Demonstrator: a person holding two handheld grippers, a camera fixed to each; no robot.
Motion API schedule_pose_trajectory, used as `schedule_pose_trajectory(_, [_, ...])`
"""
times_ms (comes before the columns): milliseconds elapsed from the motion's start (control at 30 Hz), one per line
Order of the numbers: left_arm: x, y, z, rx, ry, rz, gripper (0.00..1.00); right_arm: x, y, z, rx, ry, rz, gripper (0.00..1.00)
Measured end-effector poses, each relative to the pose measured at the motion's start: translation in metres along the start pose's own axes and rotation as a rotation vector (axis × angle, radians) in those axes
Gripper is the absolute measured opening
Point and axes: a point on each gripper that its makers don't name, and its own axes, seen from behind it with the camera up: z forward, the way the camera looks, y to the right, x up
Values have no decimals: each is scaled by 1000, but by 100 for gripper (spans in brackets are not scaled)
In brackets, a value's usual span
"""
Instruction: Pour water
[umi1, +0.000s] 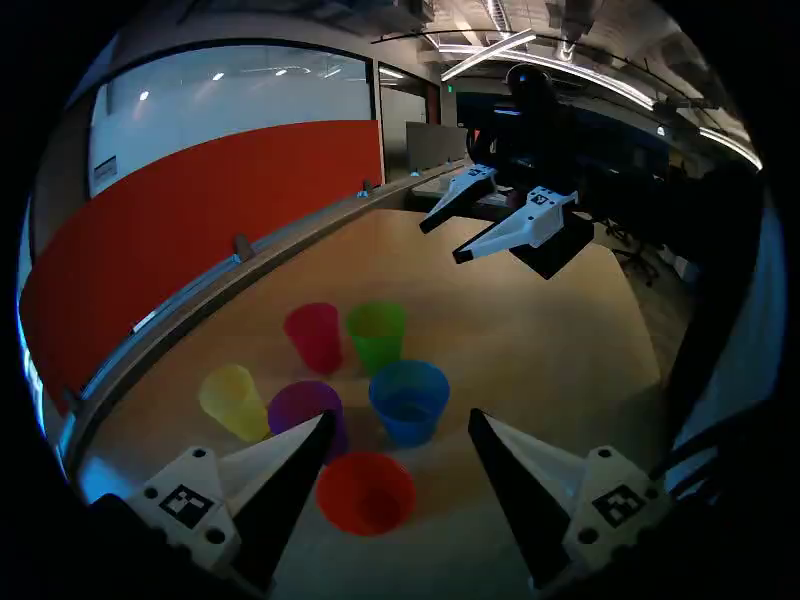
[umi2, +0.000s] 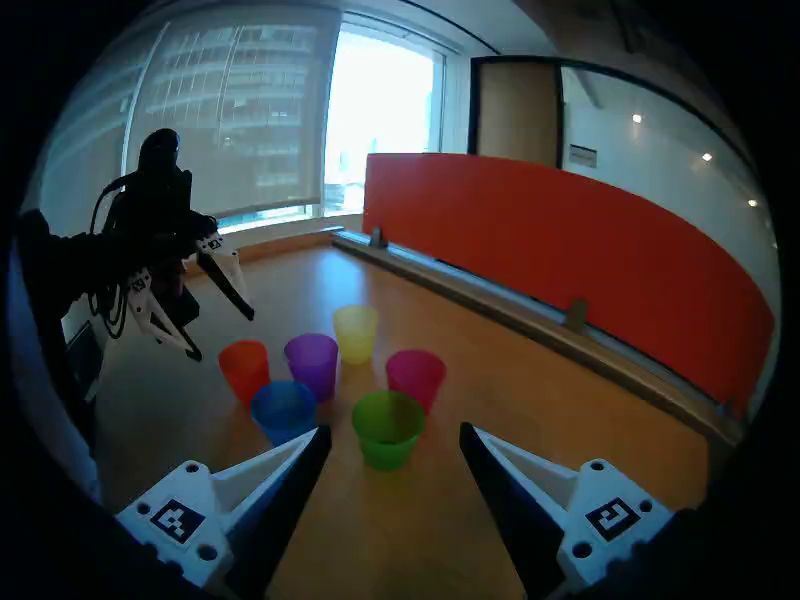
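hovering, left gripper (umi1: 400, 425) and right gripper (umi2: 395, 435) hold fingers apart, six cups (umi1: 408, 400) clustered just ahead.

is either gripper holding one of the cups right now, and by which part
Nothing is held: the left gripper and the right gripper are both open and empty.

A wooden table (umi2: 600, 420) stretches far into the room. In the right gripper view a red panel (umi2: 560, 240) stands along its right side behind a grey rail (umi2: 500, 300). Bright windows (umi2: 385, 110) line the far wall, with a door (umi2: 517, 110) to their right.
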Motion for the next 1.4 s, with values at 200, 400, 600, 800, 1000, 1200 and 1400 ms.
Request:
schedule_pose_trajectory(200, [-2, 1, 11, -6, -20, -1, 99, -7, 2, 2, 3, -9, -1, 100])
schedule_pose_trajectory(400, [-5, 1, 22, -10, -52, 7, 99, -10, 4, 4, 4, -10, 1, 100])
schedule_pose_trajectory(600, [-10, -1, 36, -1, -85, 6, 99, -13, 6, 6, 5, -13, 6, 100])
schedule_pose_trajectory(800, [-16, -1, 47, 7, -117, 14, 99, -14, 8, 7, 2, -15, 1, 100])
schedule_pose_trajectory(1000, [-19, 1, 57, 5, -140, 15, 99, -17, 9, 8, 5, -13, 3, 100])
schedule_pose_trajectory(1200, [-20, 4, 66, 0, -158, 20, 99, -19, 8, 10, 9, -15, 7, 100])
schedule_pose_trajectory(1400, [-22, 9, 76, -9, -170, 23, 99, -21, 8, 12, 11, -17, 11, 100])
